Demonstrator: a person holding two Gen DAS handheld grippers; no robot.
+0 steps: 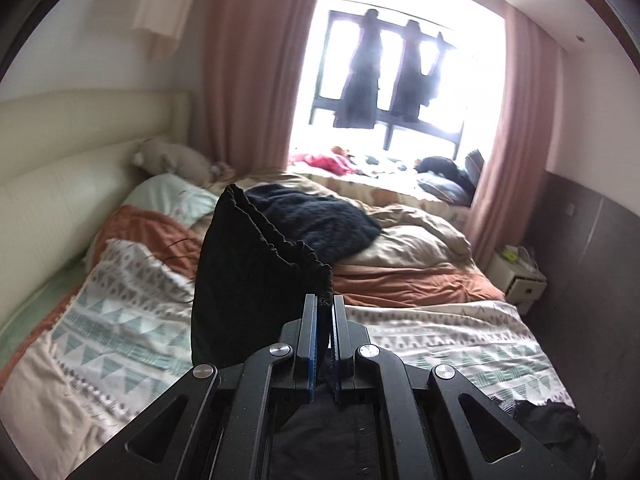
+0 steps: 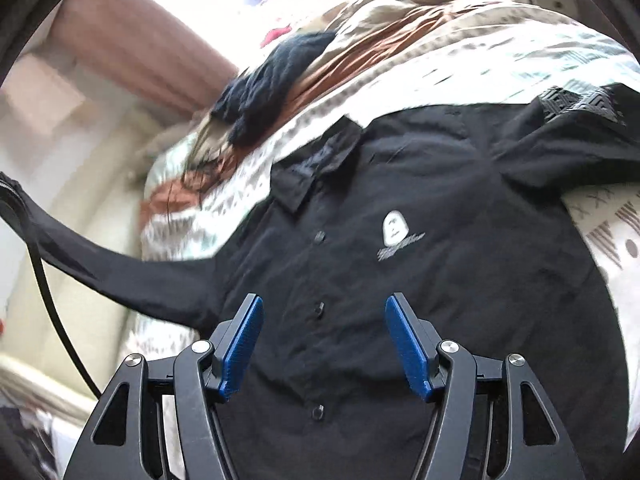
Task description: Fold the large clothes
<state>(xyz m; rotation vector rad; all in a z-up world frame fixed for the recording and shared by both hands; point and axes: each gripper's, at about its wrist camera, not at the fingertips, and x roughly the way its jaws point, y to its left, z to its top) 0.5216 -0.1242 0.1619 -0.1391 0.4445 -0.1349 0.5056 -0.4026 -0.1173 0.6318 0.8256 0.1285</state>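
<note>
A black button-up shirt (image 2: pixel 400 208) with a small white chest logo lies face up on the patterned bedspread (image 2: pixel 460 52). Its collar points to the upper left. My right gripper (image 2: pixel 324 312) is open and empty, hovering just above the shirt's button placket. One sleeve (image 2: pixel 120 276) stretches up and away to the left. My left gripper (image 1: pixel 325 300) is shut on that sleeve's elastic cuff (image 1: pixel 256 272) and holds it raised above the bed.
A dark fuzzy garment (image 1: pixel 316 220) lies on a rumpled beige duvet (image 1: pixel 408 240) further up the bed. A cream headboard (image 1: pixel 60 184) runs along the left. A window with pink curtains (image 1: pixel 248 80) is behind, a white nightstand (image 1: pixel 520 276) at right.
</note>
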